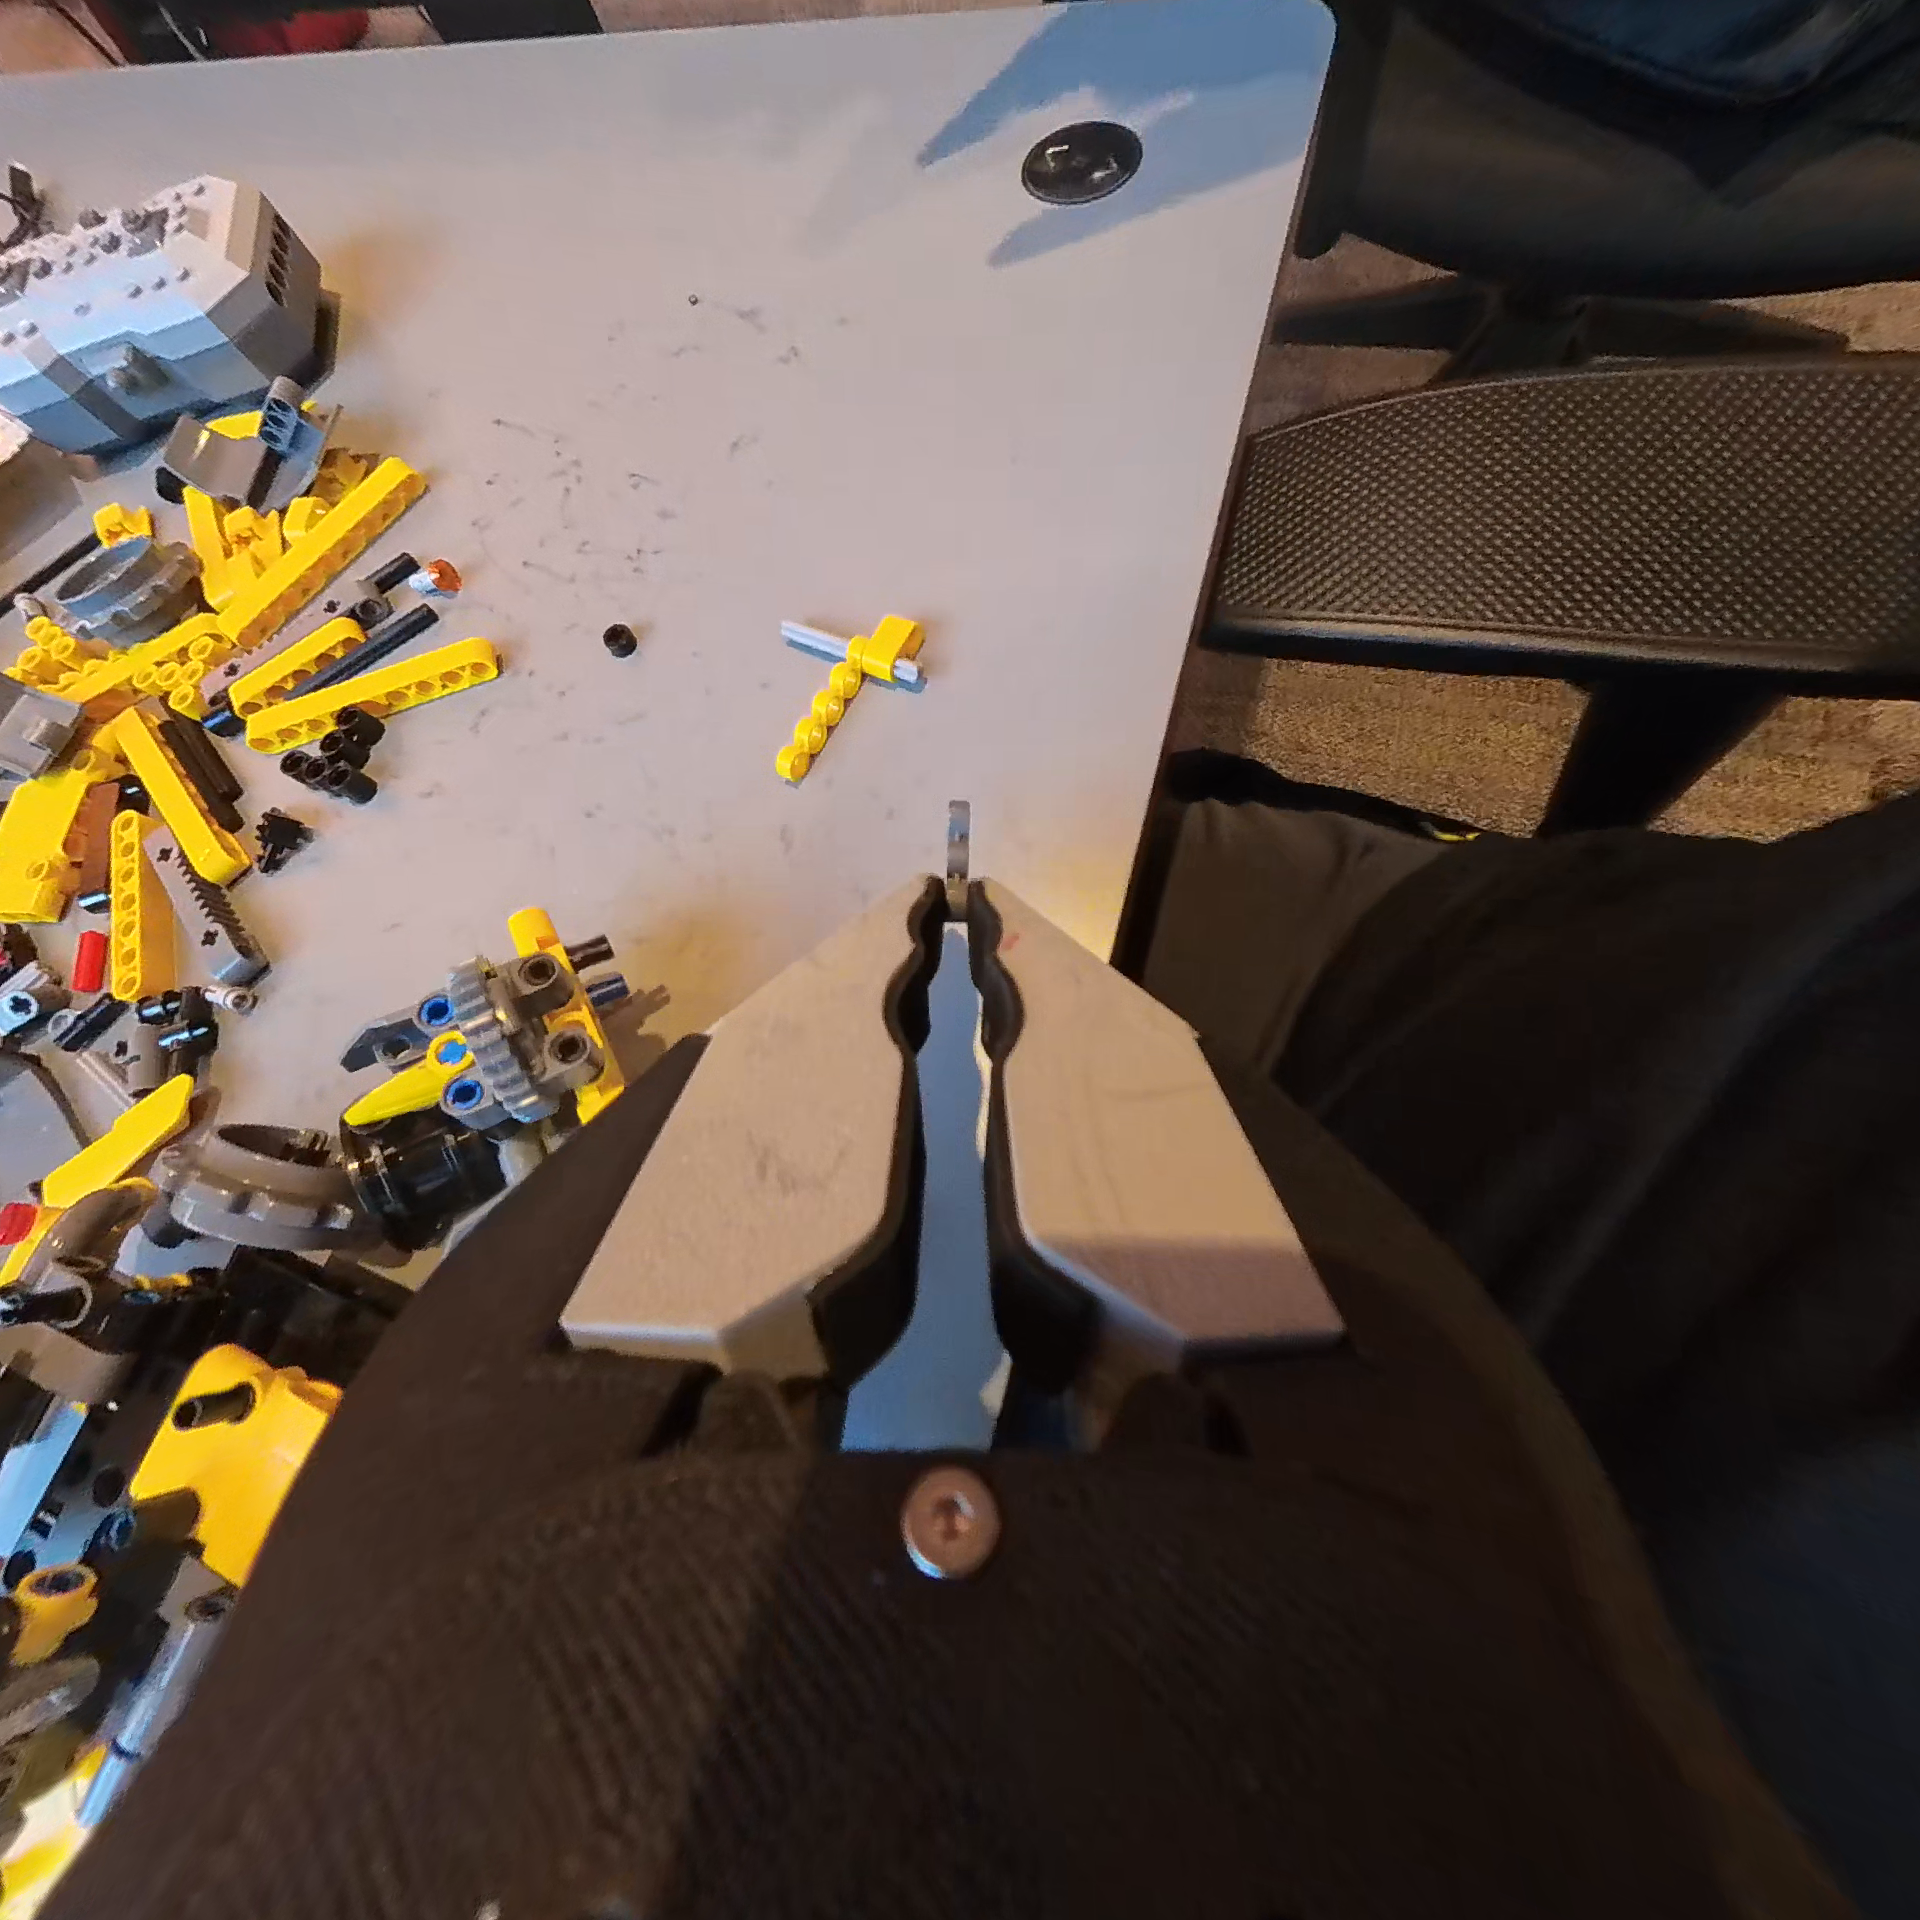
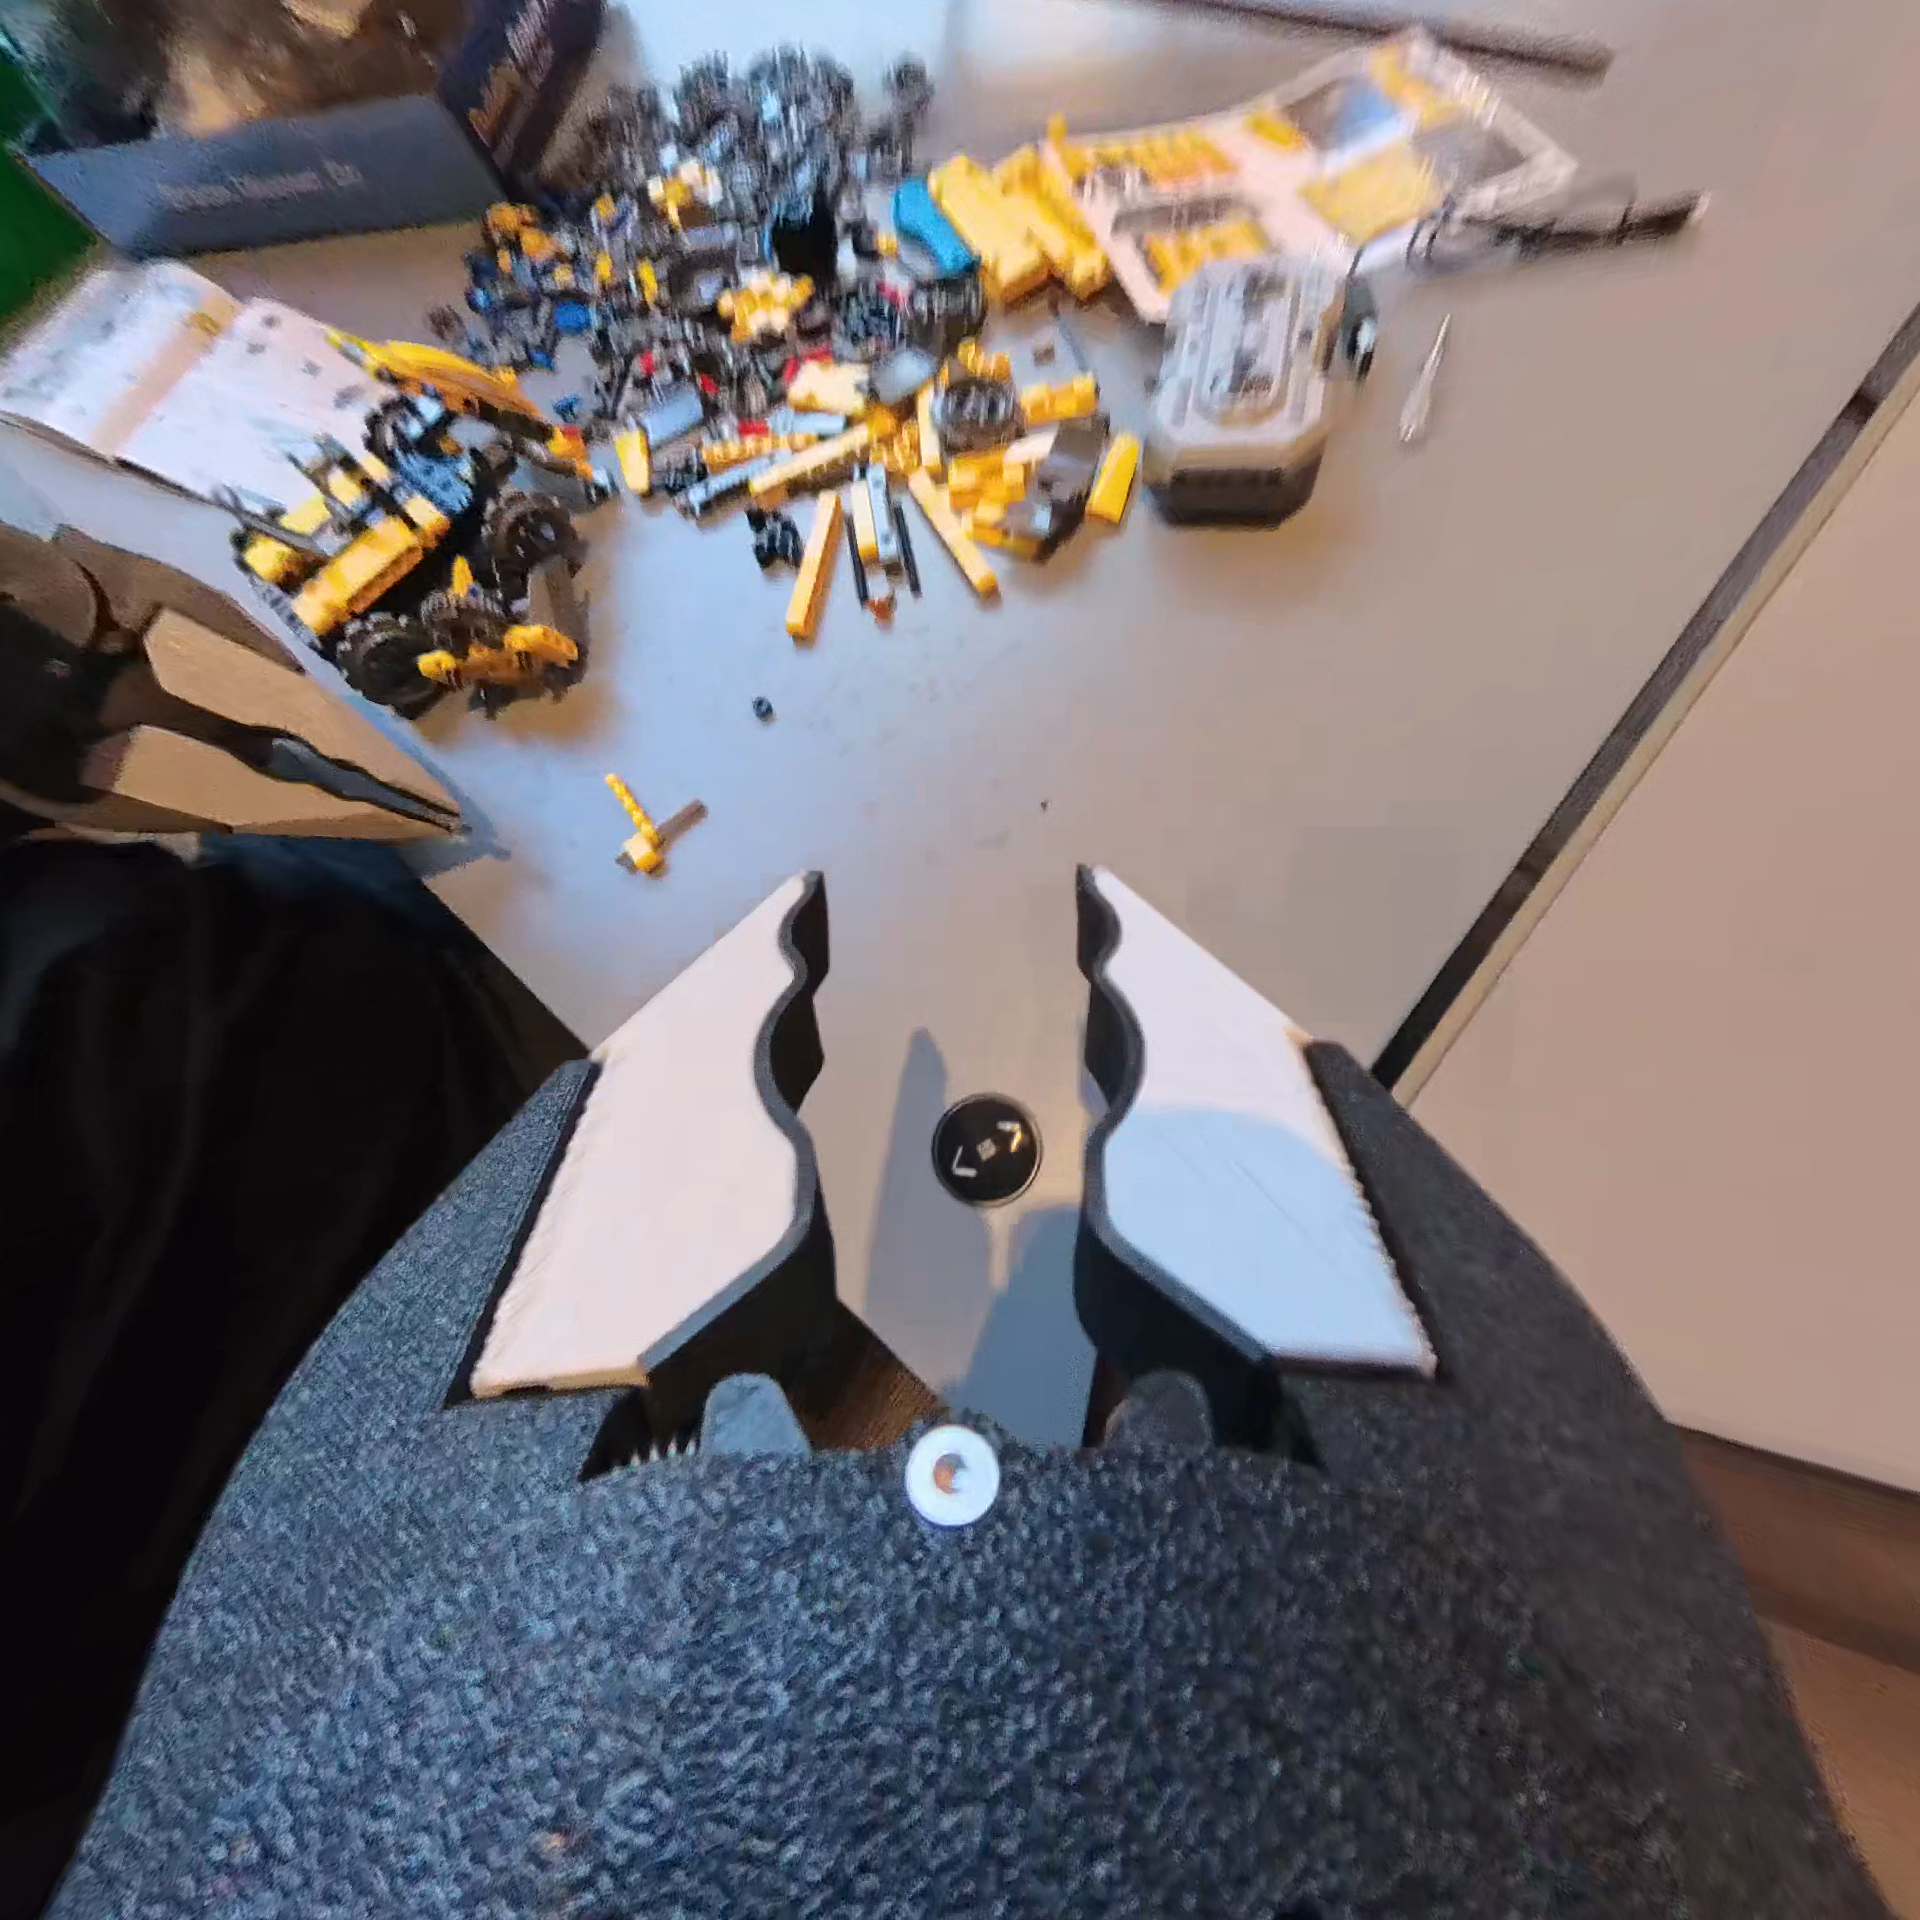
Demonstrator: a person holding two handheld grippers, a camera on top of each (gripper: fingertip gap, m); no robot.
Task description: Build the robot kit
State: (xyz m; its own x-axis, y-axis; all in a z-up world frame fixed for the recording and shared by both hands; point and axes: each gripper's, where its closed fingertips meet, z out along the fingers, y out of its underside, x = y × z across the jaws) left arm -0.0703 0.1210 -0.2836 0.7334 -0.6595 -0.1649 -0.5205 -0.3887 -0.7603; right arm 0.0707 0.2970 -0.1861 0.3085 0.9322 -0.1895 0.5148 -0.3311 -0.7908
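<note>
Beside the pale grey table [image 1: 727,364], a yellow beam [image 1: 826,717] is crossed by a light grey rod [image 1: 805,636]. Yellow, black and grey bricks [image 1: 312,665] are heaped there. A black disc [image 2: 985,1148] is set in the table; a black mesh-patterned chair [image 1: 1579,520] is seen beyond it.

This looks like a home desk or hobby corner: a grey desk [image 1: 727,312] with a round black cable grommet [image 1: 1081,161] near one corner and a mesh office chair [image 1: 1610,499] beside its edge on carpet. Toy building bricks [image 2: 831,416], an open instruction booklet [image 2: 177,384] and a half-built yellow vehicle [image 2: 416,561] crowd the far side.
</note>
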